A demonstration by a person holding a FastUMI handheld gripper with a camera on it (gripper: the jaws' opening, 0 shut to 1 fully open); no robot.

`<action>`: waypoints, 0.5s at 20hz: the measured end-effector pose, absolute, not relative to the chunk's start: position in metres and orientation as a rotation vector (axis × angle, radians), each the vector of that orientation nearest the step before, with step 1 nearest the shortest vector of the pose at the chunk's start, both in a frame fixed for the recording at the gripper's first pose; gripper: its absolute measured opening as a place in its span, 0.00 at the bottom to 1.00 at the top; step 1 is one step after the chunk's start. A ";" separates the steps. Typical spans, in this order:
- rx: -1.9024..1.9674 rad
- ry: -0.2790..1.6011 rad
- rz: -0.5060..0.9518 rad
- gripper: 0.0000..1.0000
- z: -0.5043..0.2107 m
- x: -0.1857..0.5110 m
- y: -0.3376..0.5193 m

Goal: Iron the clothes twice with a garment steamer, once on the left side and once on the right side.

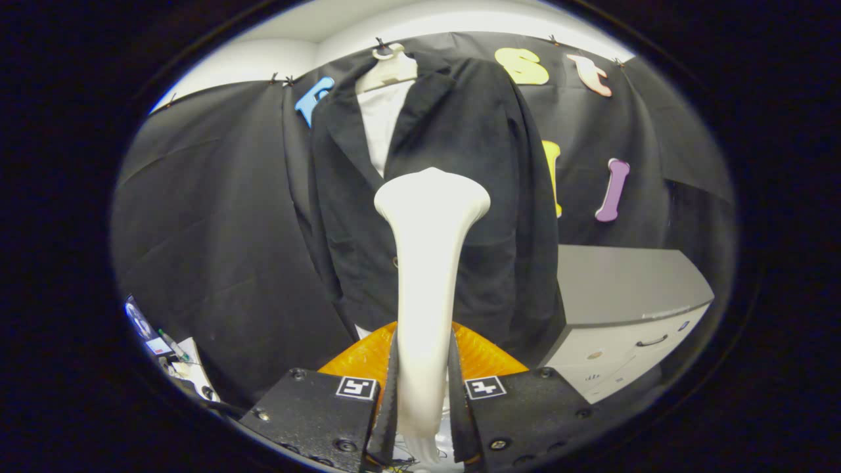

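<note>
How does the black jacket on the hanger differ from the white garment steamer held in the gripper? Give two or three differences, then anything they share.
The black jacket is dark soft cloth; the garment steamer is white and rigid.
The jacket hangs from a hanger against the booth wall; the steamer is clamped between the fingers of the gripper.
The jacket spreads wide; the steamer is narrow, flaring at its head.
Both stand upright.

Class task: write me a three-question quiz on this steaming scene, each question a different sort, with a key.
1. True or false: the gripper is shut on the steamer.
2. What hangs beyond the steamer's head? A) a towel B) a black jacket C) a curtain
3. What stands beside the jacket, past the fingers? The grey ____.

Key: 1 true; 2 B; 3 cabinet.
</note>
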State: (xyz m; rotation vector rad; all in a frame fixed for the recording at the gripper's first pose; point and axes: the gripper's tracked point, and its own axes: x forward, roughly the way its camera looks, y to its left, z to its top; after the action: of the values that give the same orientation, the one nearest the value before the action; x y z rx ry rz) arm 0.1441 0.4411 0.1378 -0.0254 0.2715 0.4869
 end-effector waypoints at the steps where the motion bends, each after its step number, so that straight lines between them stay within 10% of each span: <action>1: -0.029 0.249 0.497 0.36 0.150 0.141 0.449; 10: -0.045 0.060 0.618 0.36 0.255 0.136 0.550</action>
State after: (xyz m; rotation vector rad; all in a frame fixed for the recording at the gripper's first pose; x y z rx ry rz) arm 0.1363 0.5501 0.2546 -0.0449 0.0604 0.6182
